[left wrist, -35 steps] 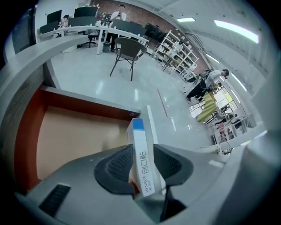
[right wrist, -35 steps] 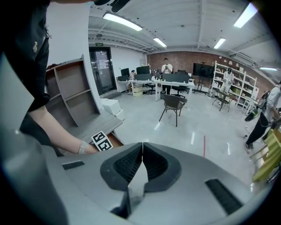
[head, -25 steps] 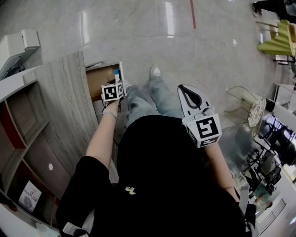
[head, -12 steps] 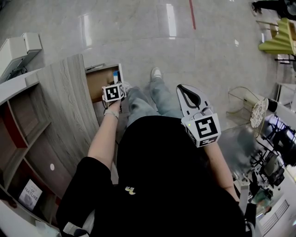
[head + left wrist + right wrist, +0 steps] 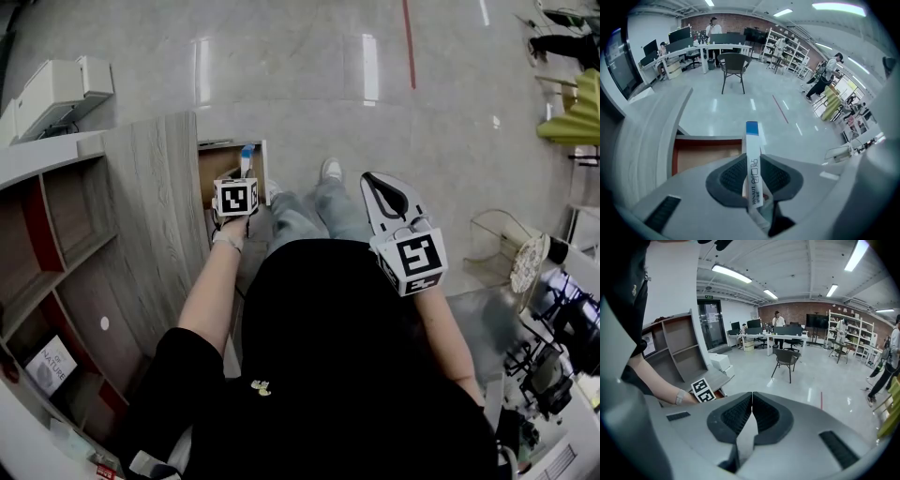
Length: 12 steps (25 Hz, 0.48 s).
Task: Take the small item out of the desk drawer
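A slim white box with a blue top (image 5: 752, 129) stands upright between the pads of my left gripper (image 5: 752, 157). The jaws are closing and the pads press its sides. The open wooden drawer (image 5: 705, 157) lies just below and behind it. From the head view, the left gripper (image 5: 242, 173) sits at the right edge of the drawer (image 5: 216, 169), which juts out of the grey wood desk (image 5: 155, 206), and the box (image 5: 246, 153) pokes out beyond the gripper. My right gripper (image 5: 380, 185) hangs over the person's lap, shut with nothing in it (image 5: 751, 397).
Shelves (image 5: 56, 225) fill the desk's inner side at the left. A white printer (image 5: 56, 89) stands beyond the desk. The person's legs and a shoe (image 5: 330, 169) are beside the drawer. A chair (image 5: 733, 63) stands on the shiny floor farther out.
The head view has swung slightly, so the desk sits a little further right. The left gripper stays at the drawer's edge with the blue-topped box at its tip. The right gripper has not moved.
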Tool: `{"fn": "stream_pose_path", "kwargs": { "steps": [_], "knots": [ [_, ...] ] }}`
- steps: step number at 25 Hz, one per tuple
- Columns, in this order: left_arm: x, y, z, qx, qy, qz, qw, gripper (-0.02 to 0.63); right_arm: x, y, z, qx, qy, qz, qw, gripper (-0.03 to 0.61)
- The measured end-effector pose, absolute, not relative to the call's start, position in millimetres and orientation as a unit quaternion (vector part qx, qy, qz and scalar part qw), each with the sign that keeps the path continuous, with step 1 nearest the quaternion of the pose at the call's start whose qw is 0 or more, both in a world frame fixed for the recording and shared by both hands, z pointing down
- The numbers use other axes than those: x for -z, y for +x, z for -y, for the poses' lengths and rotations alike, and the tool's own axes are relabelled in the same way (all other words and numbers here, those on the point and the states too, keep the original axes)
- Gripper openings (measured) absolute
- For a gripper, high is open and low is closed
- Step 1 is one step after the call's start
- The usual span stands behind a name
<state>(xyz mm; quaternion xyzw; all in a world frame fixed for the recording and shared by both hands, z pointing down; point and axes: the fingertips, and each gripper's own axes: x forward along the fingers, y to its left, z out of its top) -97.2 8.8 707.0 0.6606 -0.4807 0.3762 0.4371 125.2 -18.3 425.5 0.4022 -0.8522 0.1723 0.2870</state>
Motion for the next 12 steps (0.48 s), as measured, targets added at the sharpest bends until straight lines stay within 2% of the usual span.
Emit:
{"fn": "stream_pose_path", "kwargs": {
  "steps": [12],
  "knots": [
    [-568,-109,21,-0.278,0.696,0.540,0.382,0.091,-389,74,58,-0.153,0.347,0.895,0.234,-0.002]
  ]
}}
